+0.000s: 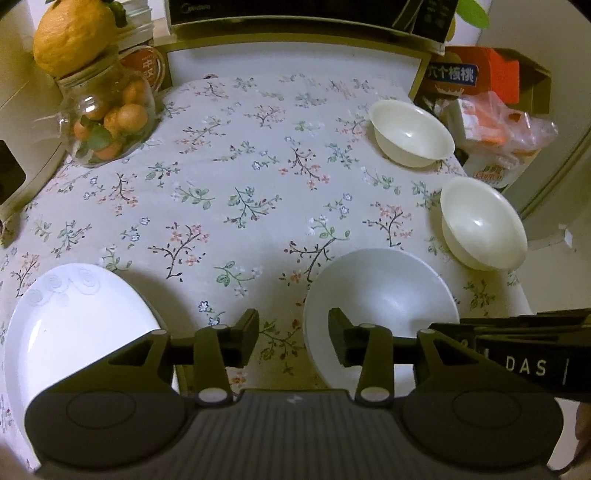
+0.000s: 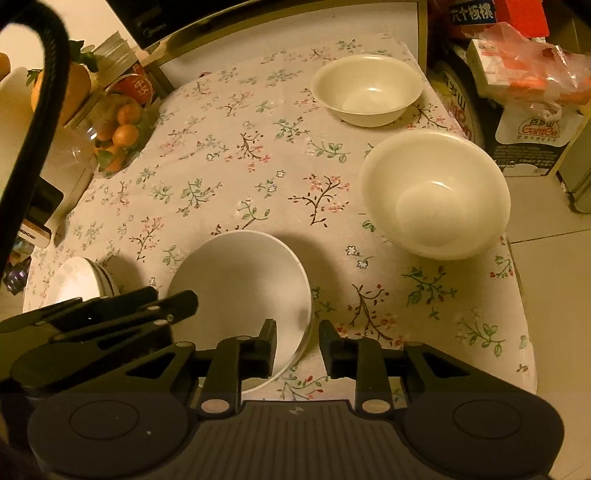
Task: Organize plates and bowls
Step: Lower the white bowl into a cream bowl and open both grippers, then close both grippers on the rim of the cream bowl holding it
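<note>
A large white bowl (image 1: 384, 288) (image 2: 243, 288) sits at the table's near edge. My left gripper (image 1: 293, 338) is open, its fingers astride the bowl's left rim. My right gripper (image 2: 297, 347) is open, its fingers astride the bowl's right rim. A cream bowl (image 1: 482, 225) (image 2: 436, 195) stands to the right, and another cream bowl (image 1: 412, 134) (image 2: 367, 88) further back. A stack of white plates (image 1: 74, 321) (image 2: 86, 277) lies at the near left.
The table carries a floral cloth (image 1: 240, 177). A glass jar of oranges (image 1: 107, 118) (image 2: 118, 136) stands at the back left. Boxes and a plastic bag (image 1: 502, 122) crowd the right side beyond the table edge. A dark appliance (image 1: 295, 14) stands behind.
</note>
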Demonstrator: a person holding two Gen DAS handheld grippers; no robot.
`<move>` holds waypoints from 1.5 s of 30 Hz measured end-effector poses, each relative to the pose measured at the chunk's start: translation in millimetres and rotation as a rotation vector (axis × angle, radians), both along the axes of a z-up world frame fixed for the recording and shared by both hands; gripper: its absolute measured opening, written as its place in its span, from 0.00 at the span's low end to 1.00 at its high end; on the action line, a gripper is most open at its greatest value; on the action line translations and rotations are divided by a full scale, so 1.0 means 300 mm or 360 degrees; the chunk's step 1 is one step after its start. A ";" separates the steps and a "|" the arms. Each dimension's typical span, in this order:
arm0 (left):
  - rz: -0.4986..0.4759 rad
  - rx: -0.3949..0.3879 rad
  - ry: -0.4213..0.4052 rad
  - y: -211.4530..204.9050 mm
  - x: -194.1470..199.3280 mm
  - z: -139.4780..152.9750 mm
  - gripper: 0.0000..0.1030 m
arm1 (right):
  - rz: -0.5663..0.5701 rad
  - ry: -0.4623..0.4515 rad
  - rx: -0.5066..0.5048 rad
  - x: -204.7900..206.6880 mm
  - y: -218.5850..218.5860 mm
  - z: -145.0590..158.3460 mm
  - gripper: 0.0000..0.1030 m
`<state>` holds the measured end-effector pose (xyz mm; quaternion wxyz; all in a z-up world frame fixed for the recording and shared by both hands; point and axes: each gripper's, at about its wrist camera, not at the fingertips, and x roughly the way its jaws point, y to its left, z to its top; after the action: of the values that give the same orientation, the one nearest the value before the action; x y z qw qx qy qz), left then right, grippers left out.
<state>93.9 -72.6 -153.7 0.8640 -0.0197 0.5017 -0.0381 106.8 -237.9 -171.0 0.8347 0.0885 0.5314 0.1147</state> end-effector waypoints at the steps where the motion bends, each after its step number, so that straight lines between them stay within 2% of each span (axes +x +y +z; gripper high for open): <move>1: 0.0007 -0.0009 0.0001 0.005 0.001 0.008 0.41 | -0.0007 -0.0008 0.0005 -0.003 -0.004 0.004 0.26; 4: 0.0032 -0.0048 -0.0004 0.027 0.008 0.034 0.51 | -0.0034 -0.0044 0.0039 -0.010 -0.025 0.025 0.29; 6: 0.0050 -0.0075 -0.0021 0.035 0.011 0.055 0.52 | -0.0044 -0.0074 0.0059 -0.015 -0.034 0.036 0.34; 11: 0.0042 -0.0091 -0.0113 0.016 0.022 0.117 0.54 | -0.0125 -0.0169 0.0132 -0.026 -0.085 0.082 0.37; 13: 0.0013 -0.0100 -0.0147 -0.010 0.031 0.136 0.55 | -0.0189 -0.0212 0.0185 -0.032 -0.118 0.107 0.43; 17: -0.0082 -0.0116 -0.0209 -0.073 0.054 0.159 0.69 | -0.0329 -0.0294 0.0283 -0.049 -0.188 0.147 0.51; 20: -0.0106 -0.0082 -0.0264 -0.126 0.076 0.163 0.77 | -0.0418 -0.0343 0.0241 -0.052 -0.227 0.162 0.58; 23: -0.0103 -0.0124 -0.0237 -0.168 0.117 0.145 0.82 | -0.0500 -0.0354 0.0132 -0.037 -0.261 0.151 0.67; 27: -0.0082 -0.0147 -0.0192 -0.214 0.161 0.109 0.82 | -0.0591 -0.0296 0.0077 -0.016 -0.302 0.110 0.68; 32: -0.0129 -0.0037 -0.0231 -0.262 0.180 0.082 0.83 | -0.0657 -0.0280 0.0056 -0.009 -0.352 0.093 0.74; 37: -0.0149 0.0025 -0.0236 -0.290 0.207 0.047 0.83 | -0.0693 -0.0269 0.0017 0.015 -0.374 0.065 0.75; 43: -0.0161 0.0046 -0.0210 -0.335 0.233 0.009 0.78 | -0.0716 -0.0258 0.0040 0.042 -0.400 0.042 0.69; 45: -0.0154 0.0052 -0.0203 -0.349 0.243 -0.003 0.76 | -0.0723 -0.0253 0.0037 0.051 -0.405 0.035 0.65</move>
<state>166.8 -177.3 -154.5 0.8915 0.0210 0.4467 -0.0727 122.2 -359.3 -160.6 0.8772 0.2060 0.4291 -0.0633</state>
